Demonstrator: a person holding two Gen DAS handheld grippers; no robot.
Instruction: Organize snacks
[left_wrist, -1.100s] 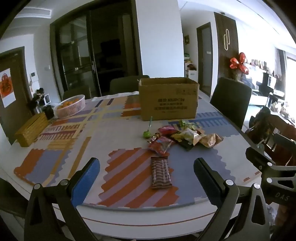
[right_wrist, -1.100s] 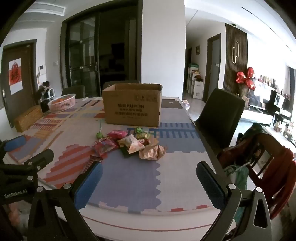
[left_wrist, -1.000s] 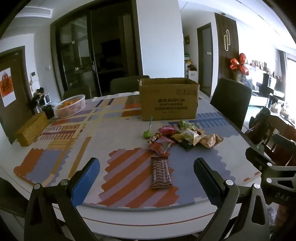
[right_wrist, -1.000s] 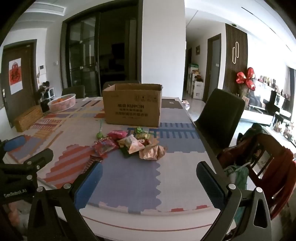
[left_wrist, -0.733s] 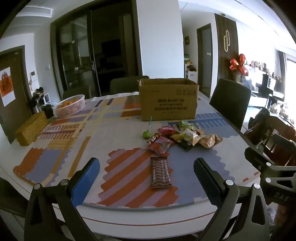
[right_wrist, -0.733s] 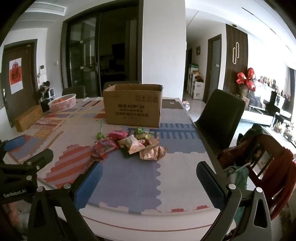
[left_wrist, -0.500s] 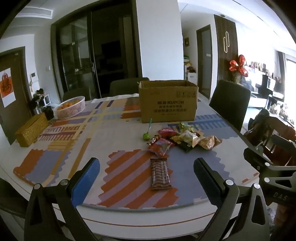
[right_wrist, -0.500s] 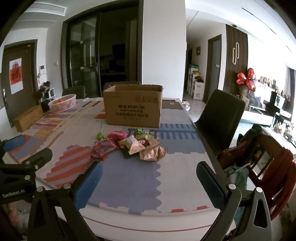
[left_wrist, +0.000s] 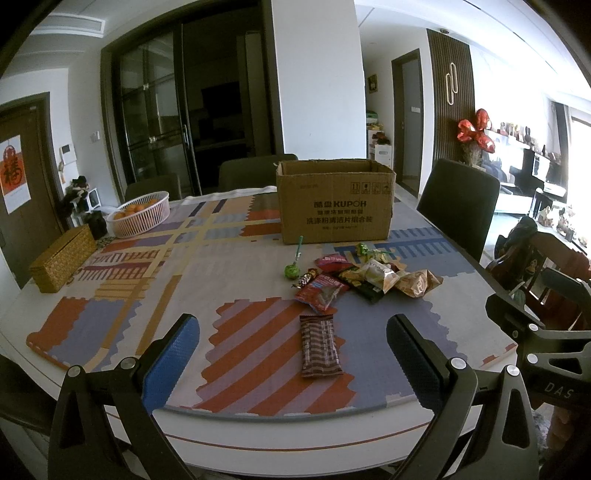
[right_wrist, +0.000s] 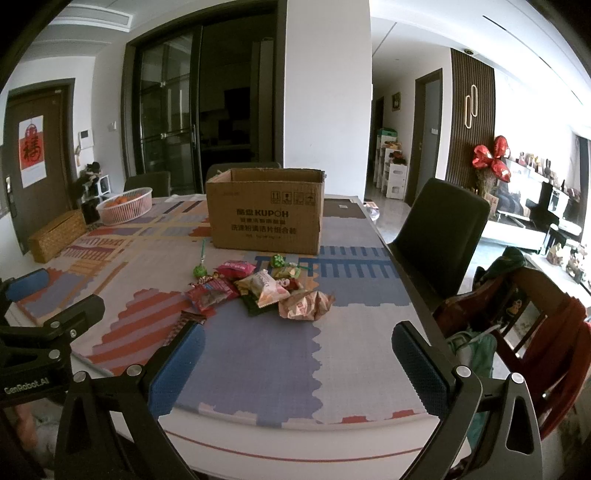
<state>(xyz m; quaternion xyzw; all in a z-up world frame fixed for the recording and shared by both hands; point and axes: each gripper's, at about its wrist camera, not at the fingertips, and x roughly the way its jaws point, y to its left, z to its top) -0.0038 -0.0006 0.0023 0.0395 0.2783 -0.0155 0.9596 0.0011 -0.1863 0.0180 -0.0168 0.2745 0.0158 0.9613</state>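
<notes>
A pile of snack packets (left_wrist: 369, 277) lies mid-table in front of an open cardboard box (left_wrist: 334, 201); the pile (right_wrist: 266, 286) and box (right_wrist: 264, 210) also show in the right wrist view. A brown striped bar (left_wrist: 319, 345) lies alone, nearest the front edge. A green lollipop (left_wrist: 291, 271) lies left of the pile. A red packet (left_wrist: 321, 291) lies between the bar and the pile. My left gripper (left_wrist: 291, 354) is open and empty, near the table's front edge, with the bar between its fingers' lines. My right gripper (right_wrist: 297, 365) is open and empty, short of the pile.
A patterned foam mat (left_wrist: 155, 266) covers the round table. A white basket of oranges (left_wrist: 138, 218) and a woven box (left_wrist: 62, 258) stand at the far left. Dark chairs (left_wrist: 458, 206) ring the table. A red-draped chair (right_wrist: 535, 332) stands at right.
Both grippers have shifted only slightly; the view has edged a little lower and closer. Nothing on the table has moved.
</notes>
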